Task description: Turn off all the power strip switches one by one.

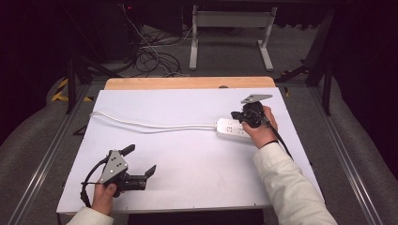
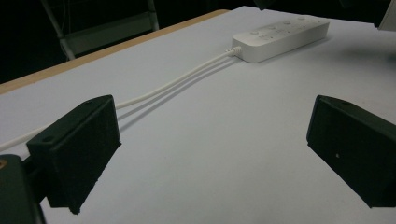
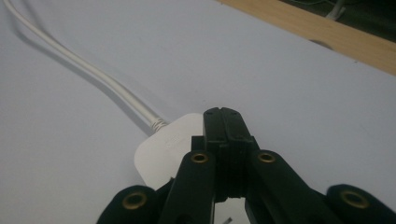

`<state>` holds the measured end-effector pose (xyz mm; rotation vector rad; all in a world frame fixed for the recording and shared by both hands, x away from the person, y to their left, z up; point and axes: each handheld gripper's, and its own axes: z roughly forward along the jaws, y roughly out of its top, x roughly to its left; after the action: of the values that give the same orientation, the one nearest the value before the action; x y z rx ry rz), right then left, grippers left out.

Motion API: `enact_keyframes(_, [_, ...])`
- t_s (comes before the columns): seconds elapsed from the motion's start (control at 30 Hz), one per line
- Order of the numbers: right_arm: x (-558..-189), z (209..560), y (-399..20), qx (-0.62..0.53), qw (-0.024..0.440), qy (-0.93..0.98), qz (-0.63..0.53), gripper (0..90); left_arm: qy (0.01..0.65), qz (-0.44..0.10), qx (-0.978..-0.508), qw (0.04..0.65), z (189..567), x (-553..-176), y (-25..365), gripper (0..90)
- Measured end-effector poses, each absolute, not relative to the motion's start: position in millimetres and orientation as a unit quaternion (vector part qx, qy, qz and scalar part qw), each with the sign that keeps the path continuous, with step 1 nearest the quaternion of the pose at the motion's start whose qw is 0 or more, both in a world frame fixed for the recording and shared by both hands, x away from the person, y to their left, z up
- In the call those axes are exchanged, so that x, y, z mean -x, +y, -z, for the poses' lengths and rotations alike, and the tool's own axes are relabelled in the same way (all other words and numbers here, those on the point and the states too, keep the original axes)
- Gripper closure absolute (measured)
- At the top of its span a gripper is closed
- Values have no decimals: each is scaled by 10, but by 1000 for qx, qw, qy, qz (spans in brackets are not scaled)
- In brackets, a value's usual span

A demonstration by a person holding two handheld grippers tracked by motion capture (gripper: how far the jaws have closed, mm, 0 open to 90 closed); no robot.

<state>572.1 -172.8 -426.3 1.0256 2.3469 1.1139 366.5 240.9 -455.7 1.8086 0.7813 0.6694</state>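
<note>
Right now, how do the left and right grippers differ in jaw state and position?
The left gripper has its jaws wide apart with nothing between them; the right gripper has its jaws shut together. The left gripper sits at the near left of the table, well away from the power strip; the right gripper is right over the strip, its tips above the cord end. Both are black, hand-held, and carry a grey plate on top.

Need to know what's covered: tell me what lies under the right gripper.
The white power strip lies on the white table under the shut right gripper. Its cable end shows; the part beneath the jaws is hidden.
</note>
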Motion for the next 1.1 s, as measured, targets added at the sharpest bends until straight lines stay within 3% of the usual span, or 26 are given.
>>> enact_keyframes(1.1, [-5854,4526,-1623,-378,154,845,-345,900,325,-277,-750,506,4560,-3672,2415,33])
